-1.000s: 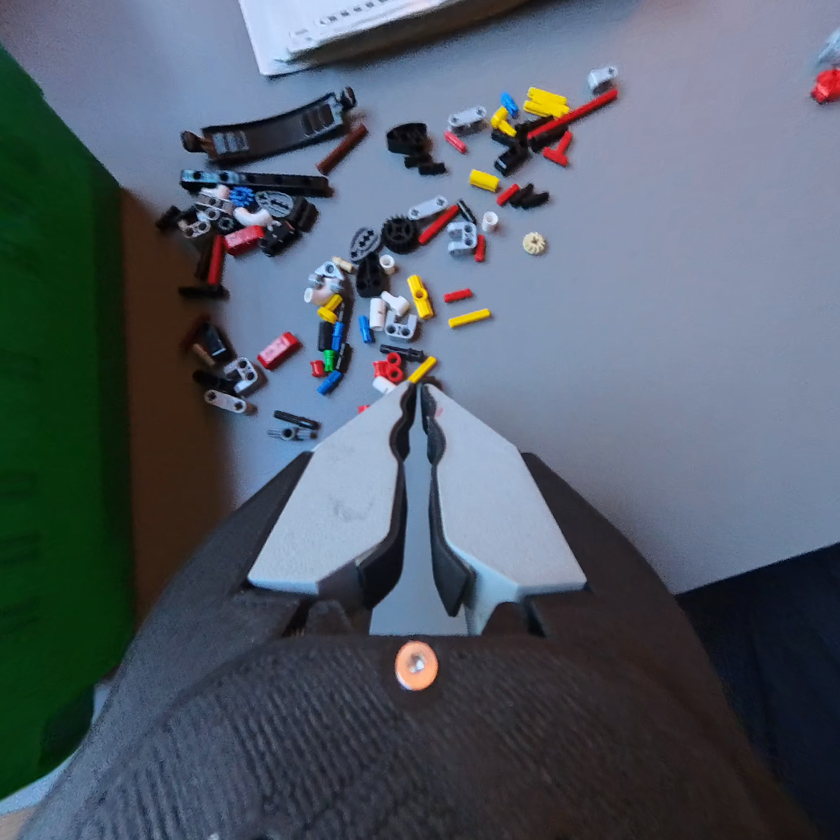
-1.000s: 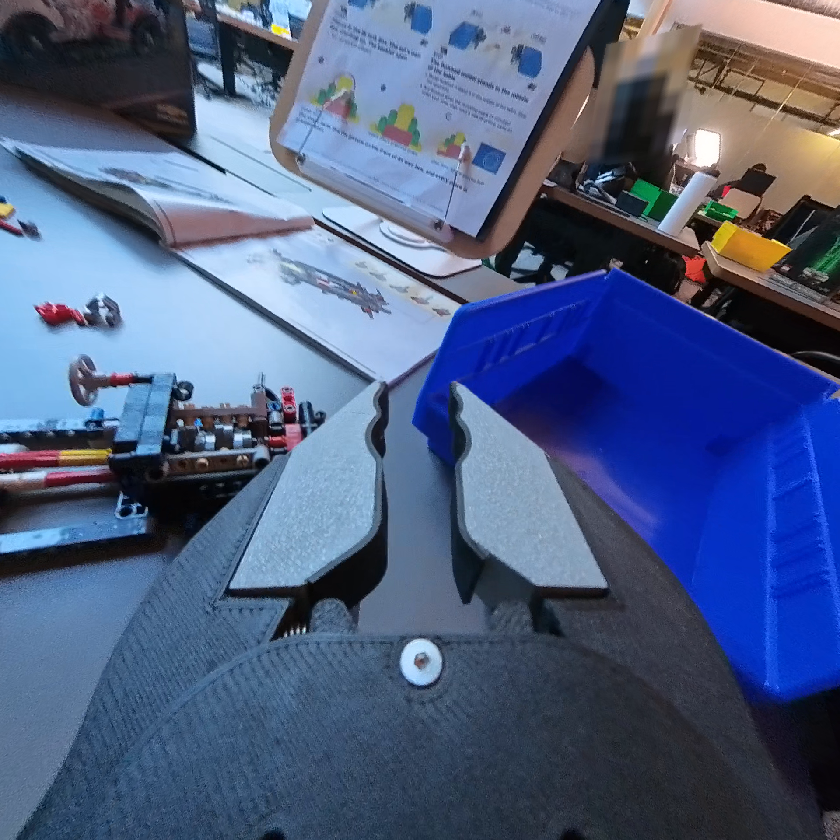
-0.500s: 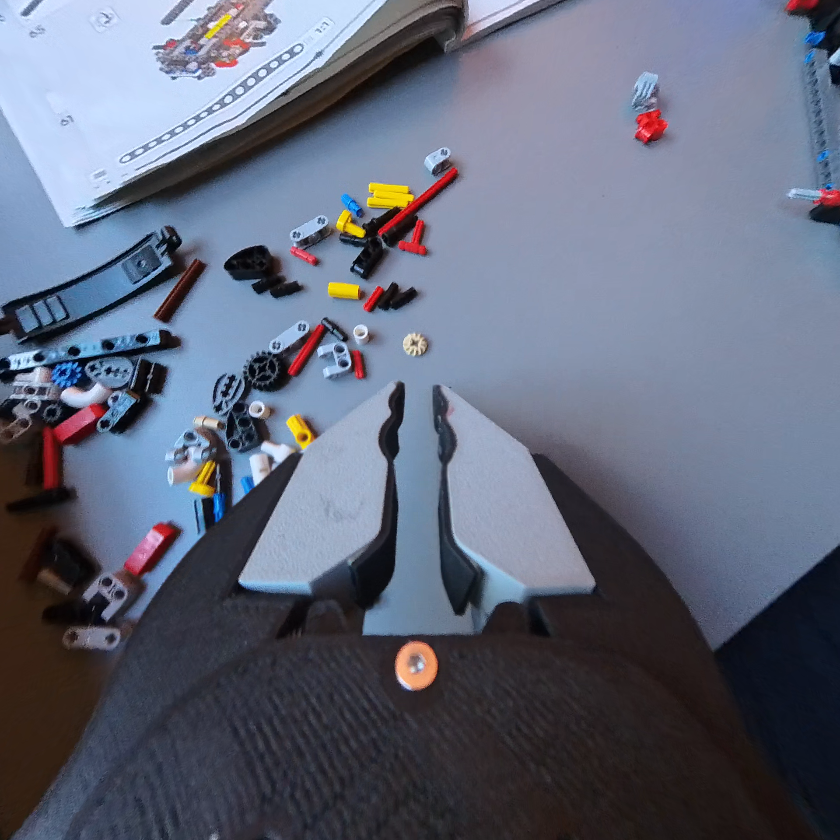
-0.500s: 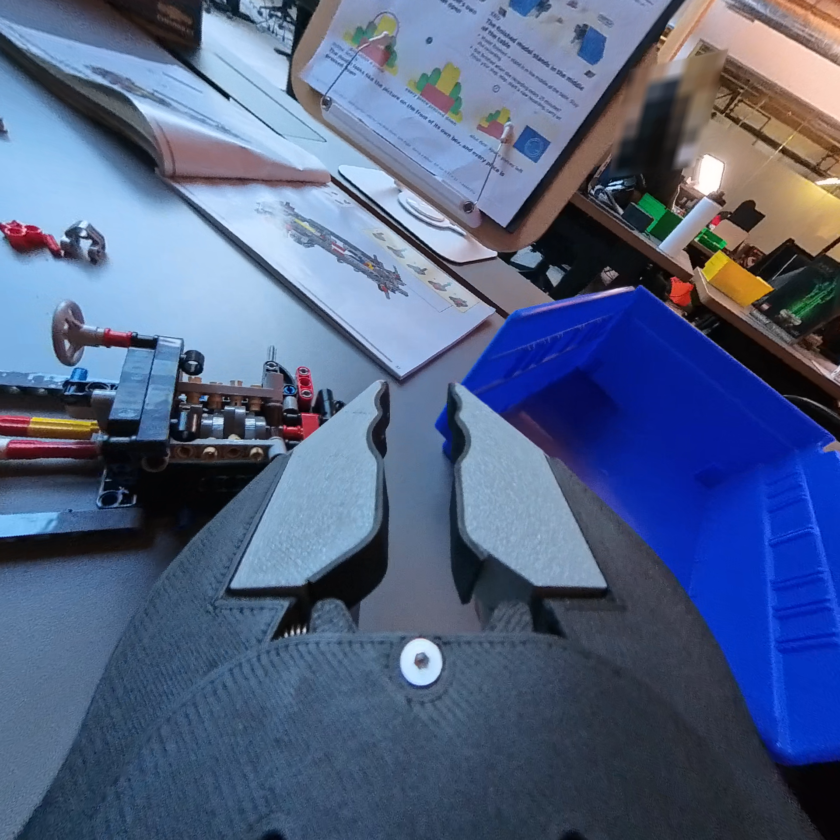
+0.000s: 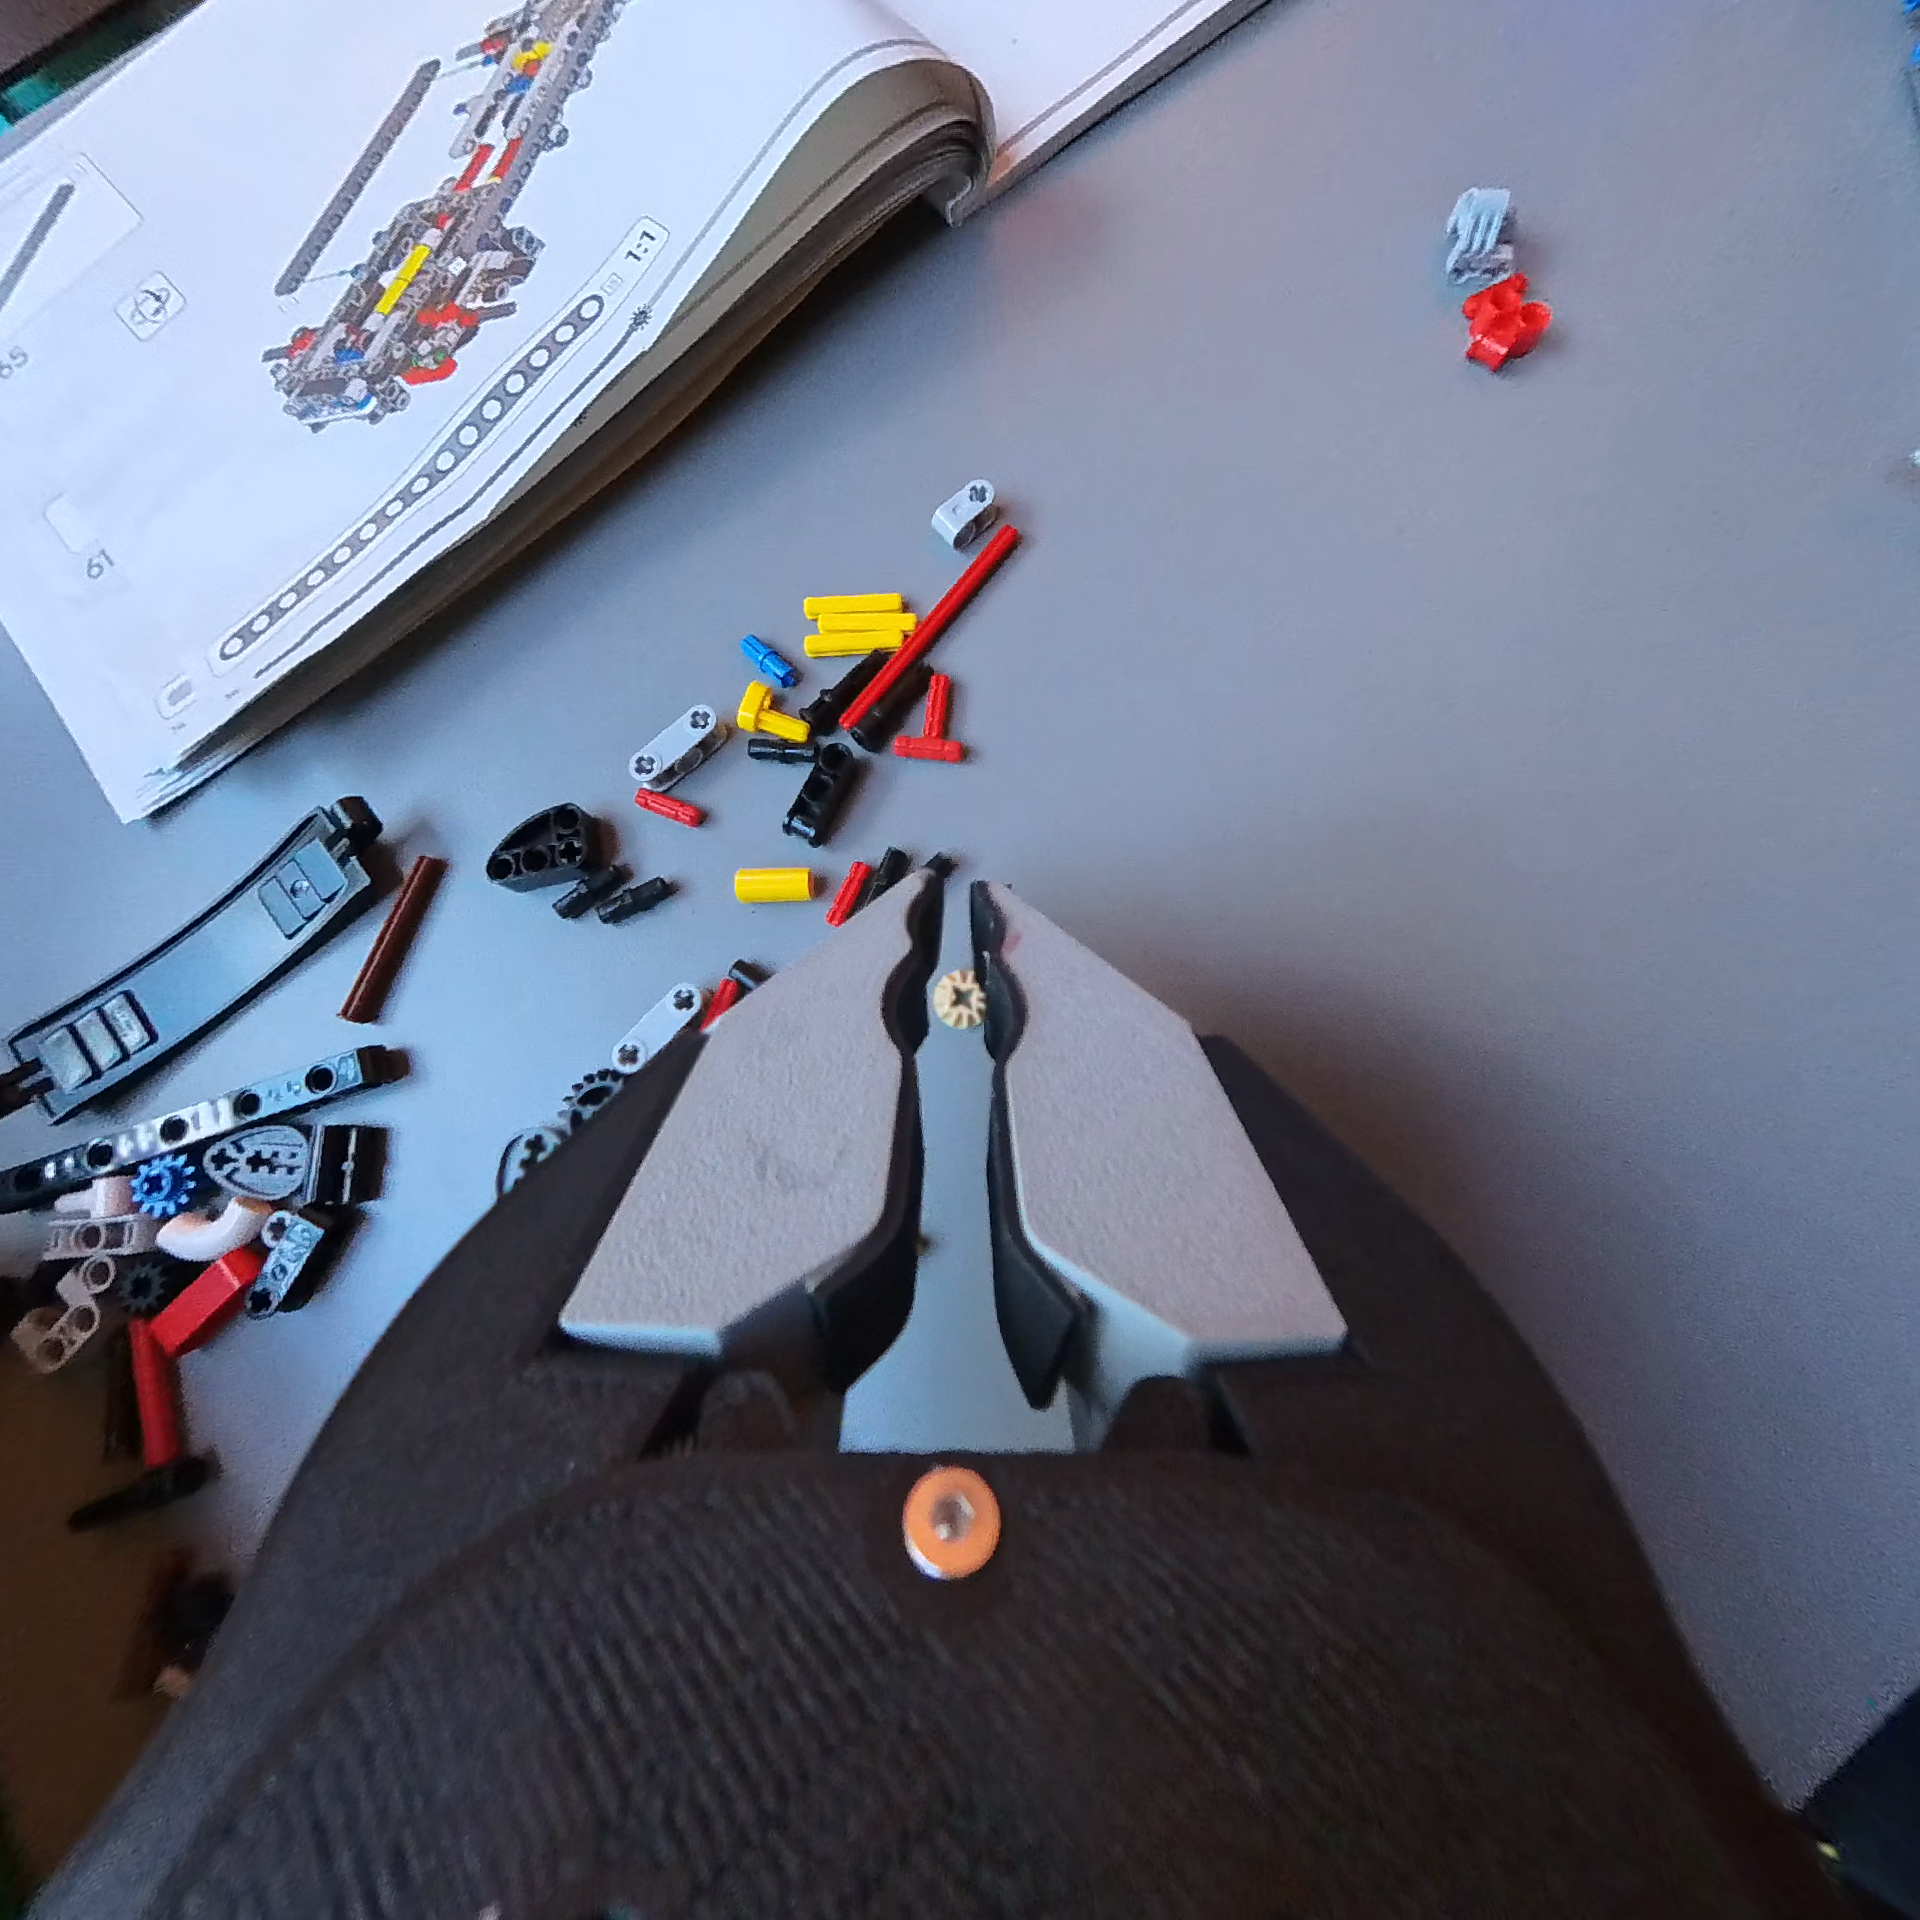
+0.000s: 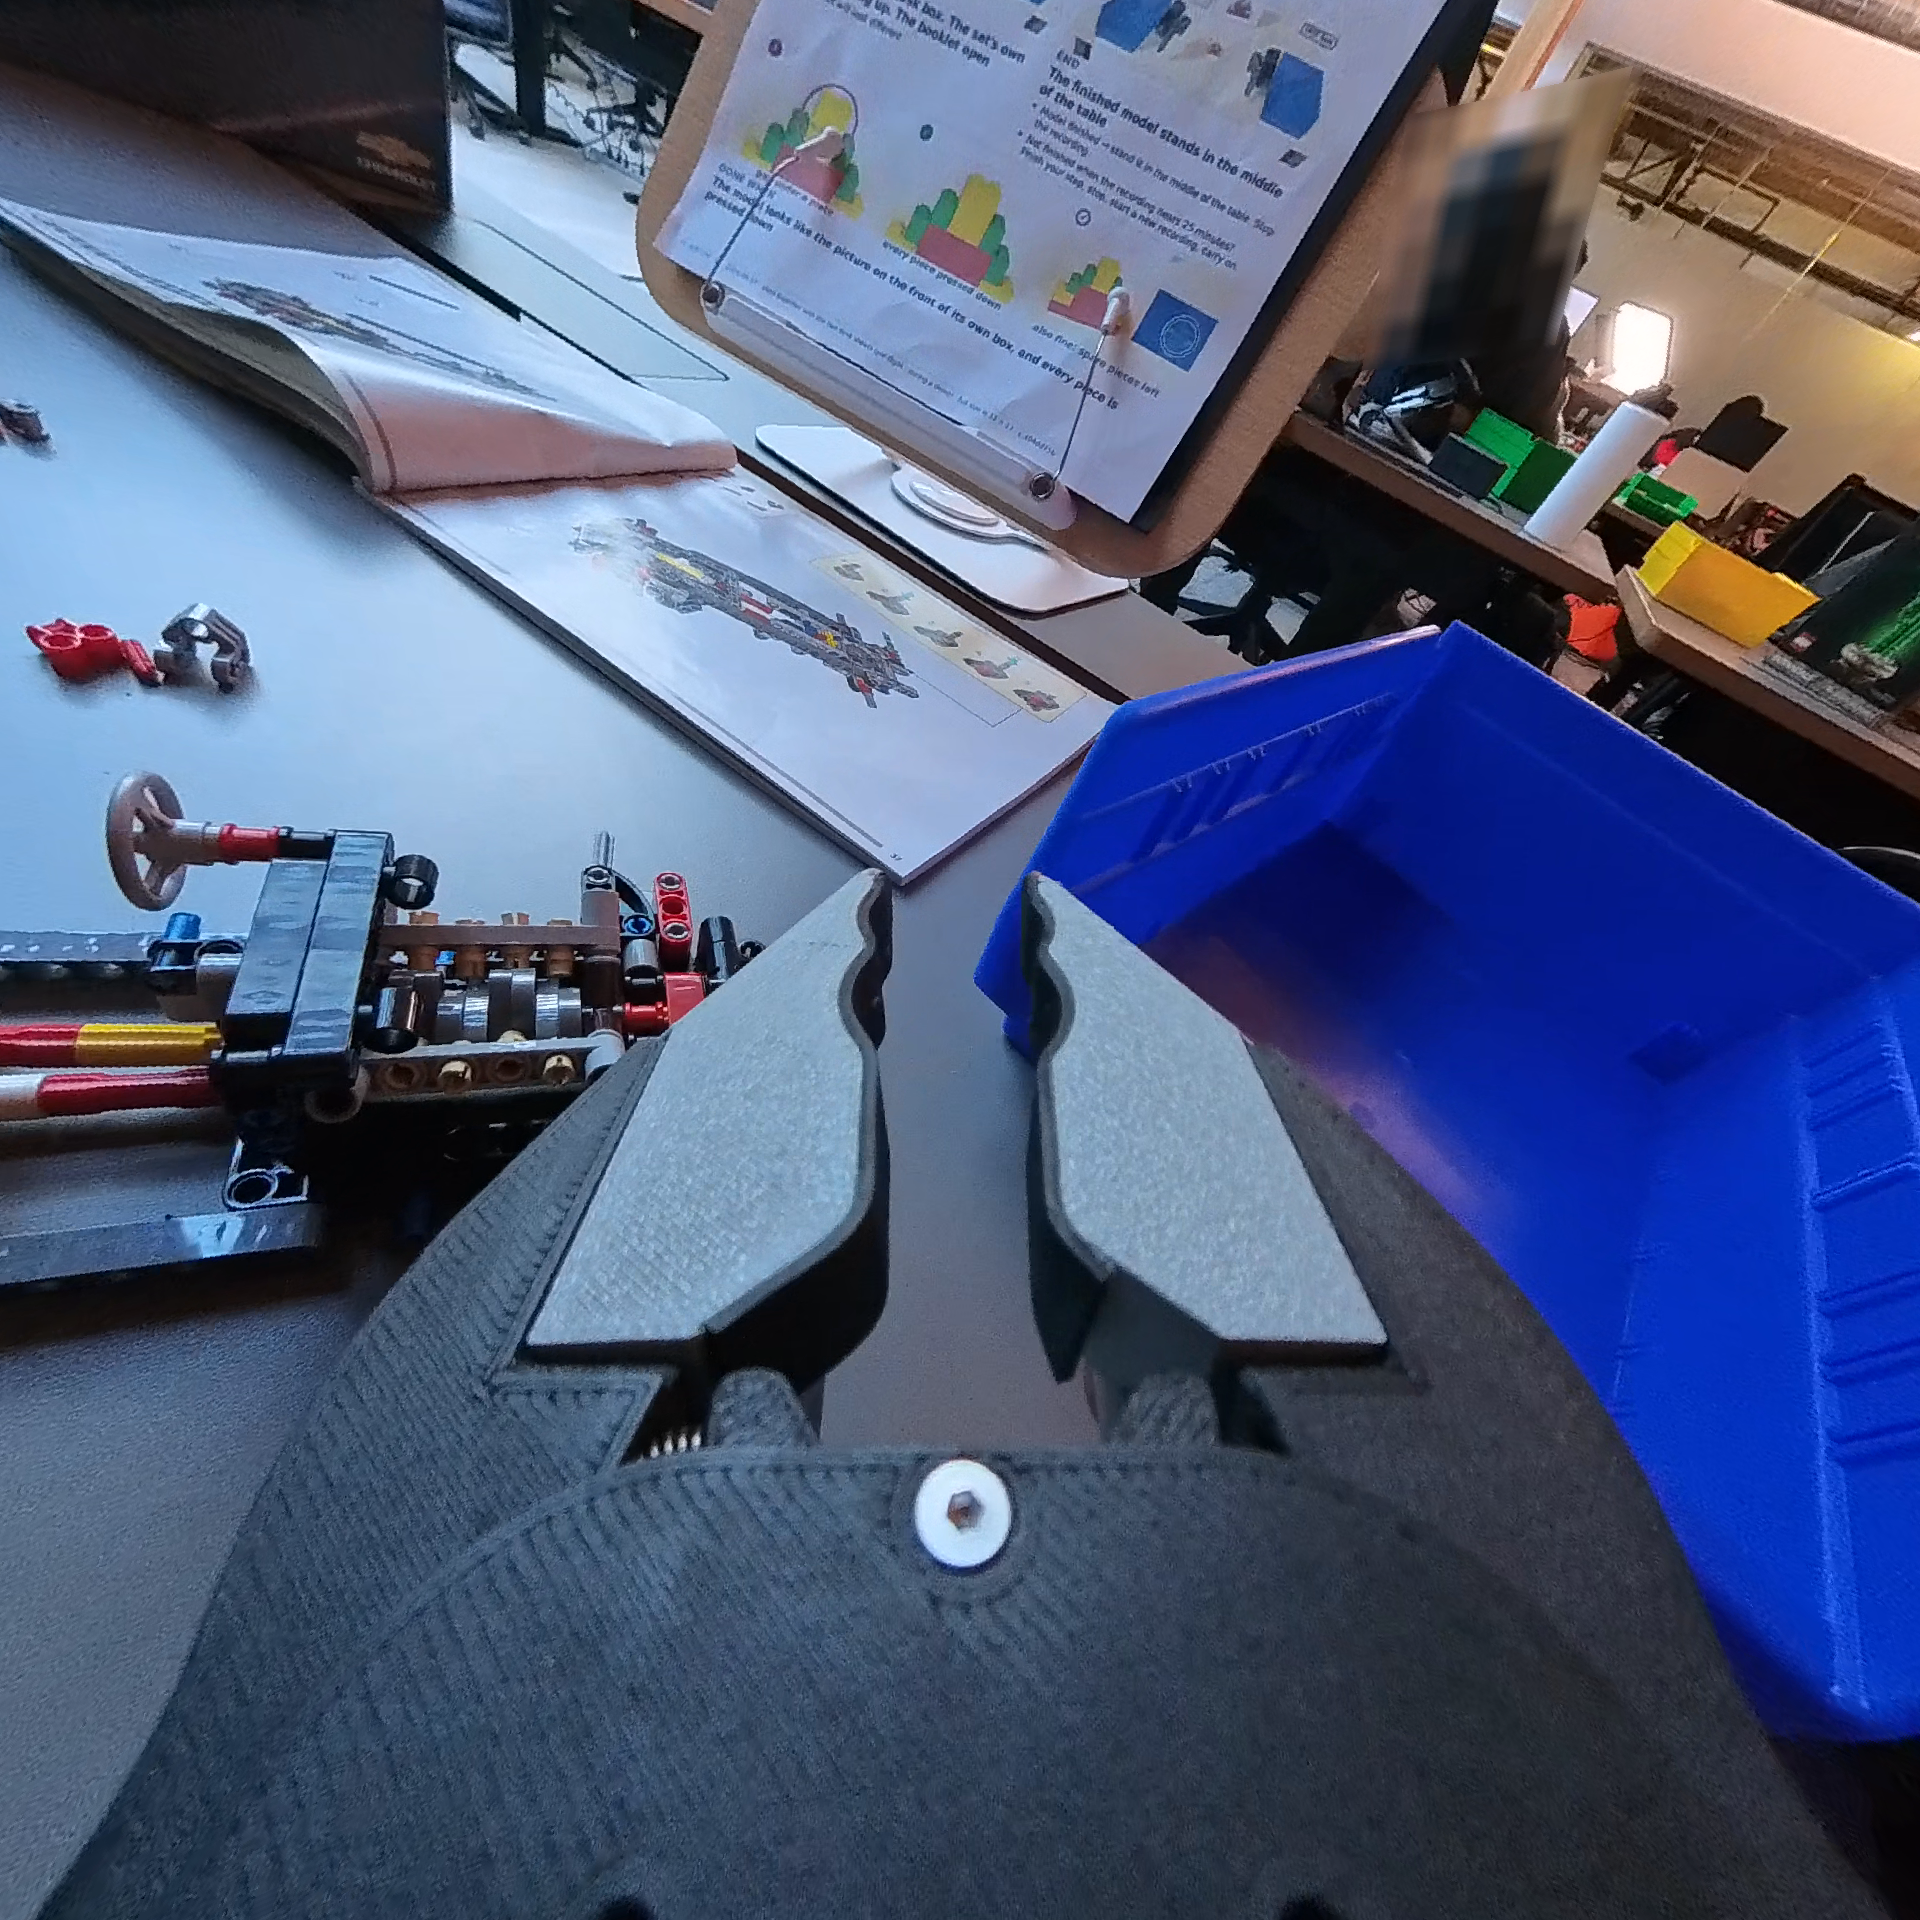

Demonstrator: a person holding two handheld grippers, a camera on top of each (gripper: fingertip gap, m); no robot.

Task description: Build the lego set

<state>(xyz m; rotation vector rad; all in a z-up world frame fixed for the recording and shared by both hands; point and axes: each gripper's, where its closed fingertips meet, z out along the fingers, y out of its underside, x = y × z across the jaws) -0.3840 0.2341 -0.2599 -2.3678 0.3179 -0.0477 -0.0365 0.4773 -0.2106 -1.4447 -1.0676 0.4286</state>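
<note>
Left wrist view: a small tan gear [image 5: 958, 1000] shows in the notch between the pads of the left gripper [image 5: 951, 894], whose jaws stand only narrowly apart; the gear sits close against the right pad with a sliver of space on its other side, so it does not look pinched. Just ahead on the grey table [image 5: 1351, 727] lie scattered small parts, among them a yellow pin [image 5: 774, 884] and a long red axle [image 5: 928, 627]; beyond them an open instruction booklet [image 5: 436, 312] bears diagrams and page numbers. Right wrist view: the right gripper [image 6: 956, 904] hovers with jaws apart on nothing, between a partly built model [image 6: 416, 987] and a blue bin [image 6: 1558, 1039]; a printed sheet on a stand [image 6: 987, 208] carries text and coloured figures
</note>
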